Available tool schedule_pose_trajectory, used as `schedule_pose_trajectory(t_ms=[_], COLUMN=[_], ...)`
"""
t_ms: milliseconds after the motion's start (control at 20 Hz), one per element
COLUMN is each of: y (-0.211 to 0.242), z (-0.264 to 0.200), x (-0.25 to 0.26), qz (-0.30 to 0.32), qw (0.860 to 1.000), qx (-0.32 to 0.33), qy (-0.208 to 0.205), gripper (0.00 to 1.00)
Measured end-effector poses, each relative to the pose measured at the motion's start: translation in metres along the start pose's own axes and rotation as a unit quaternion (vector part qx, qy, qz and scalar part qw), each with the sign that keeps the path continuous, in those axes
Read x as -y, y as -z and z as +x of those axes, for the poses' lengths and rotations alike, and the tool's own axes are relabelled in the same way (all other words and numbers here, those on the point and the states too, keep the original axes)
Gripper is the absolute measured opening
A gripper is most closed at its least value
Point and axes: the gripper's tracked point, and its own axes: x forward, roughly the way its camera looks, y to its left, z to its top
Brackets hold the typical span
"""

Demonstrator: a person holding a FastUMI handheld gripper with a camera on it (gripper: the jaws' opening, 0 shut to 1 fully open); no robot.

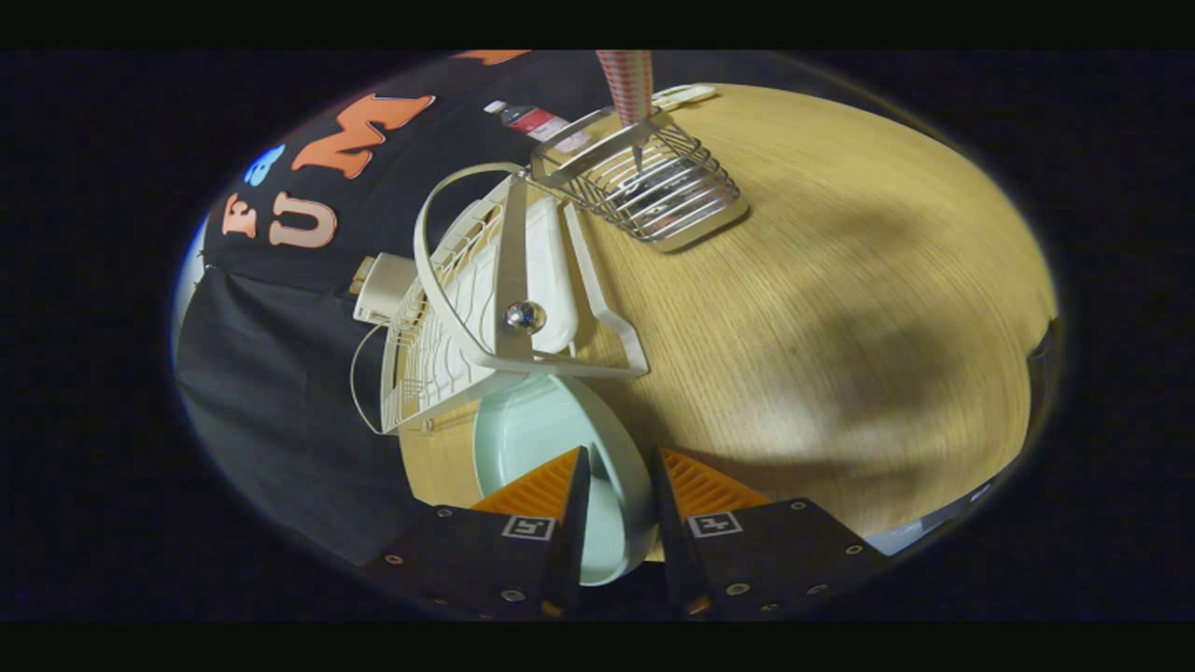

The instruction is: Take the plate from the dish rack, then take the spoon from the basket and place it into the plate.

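A pale green plate (pixel 537 439) stands on edge between my fingers, and my gripper (pixel 618 467) is shut on its rim. The plate sits just in front of the cream dish rack (pixel 485 280), its far edge by the rack's front bar. Beyond the rack on the wooden table (pixel 822 308) stands a wire basket (pixel 653 187). A spoon (pixel 627 89) with a checked red-and-white handle stands upright in the basket, bowl end down among the wires.
A bottle with a red label (pixel 534 119) lies behind the basket by the black cloth wall. A cream box (pixel 385 285) sits behind the rack. A pale flat object (pixel 686 93) lies beyond the basket. The table stretches wide to the right of the fingers.
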Motion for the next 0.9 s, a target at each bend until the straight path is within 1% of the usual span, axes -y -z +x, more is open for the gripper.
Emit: schedule_pose_trajectory(t_ms=[50,100,200,250,300,450,550,700,800,900], y=[-0.004,-0.008,-0.02,-0.028,-0.04,-0.08,-0.107,-0.14,-0.153,-0.165], z=[-0.002,-0.006,-0.017,-0.023,-0.03,-0.053,-0.068,-0.085,-0.087,-0.086], x=[0.004,0.006,0.011,0.014,0.018,0.022,0.018,0.01,0.008,0.012], qz=[-0.015,-0.026,-0.049,-0.061,-0.074,-0.112,-0.144,-0.187,-0.204,-0.213], qw=[1.0,0.999,0.998,0.996,0.994,0.982,0.968,0.947,0.938,0.932], qx=[0.004,0.008,0.024,0.04,0.059,0.133,0.186,0.244,0.264,0.275], qy=[0.011,0.017,0.031,0.041,0.052,0.074,0.083,0.092,0.098,0.106], gripper=[0.4,0.46,0.53,0.57,0.63,0.71,0.73,0.73,0.73,0.73])
